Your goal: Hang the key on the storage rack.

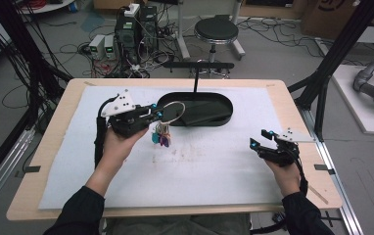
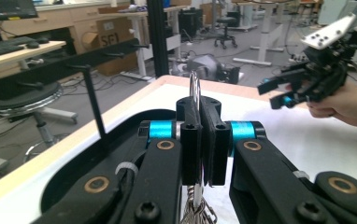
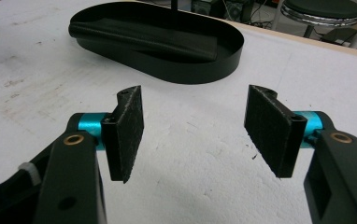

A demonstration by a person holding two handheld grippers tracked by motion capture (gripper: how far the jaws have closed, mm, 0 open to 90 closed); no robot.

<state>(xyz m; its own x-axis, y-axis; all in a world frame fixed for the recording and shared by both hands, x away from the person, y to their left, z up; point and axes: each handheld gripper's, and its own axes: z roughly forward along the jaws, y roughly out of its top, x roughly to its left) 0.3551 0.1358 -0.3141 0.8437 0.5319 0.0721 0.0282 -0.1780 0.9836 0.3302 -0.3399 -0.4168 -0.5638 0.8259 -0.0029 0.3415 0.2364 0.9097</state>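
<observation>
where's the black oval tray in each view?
High view: black oval tray upper centre, just right of the left tongs, which grip a key ring.
Left gripper view: tray wall lower left, beside the shut jaws.
Right gripper view: tray top centre, beyond the open jaws.
Shared landmark: the white mat.

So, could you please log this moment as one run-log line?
left tongs: shut on key ring, keys hanging | right tongs: open, idle | black tray: beside ring
</observation>
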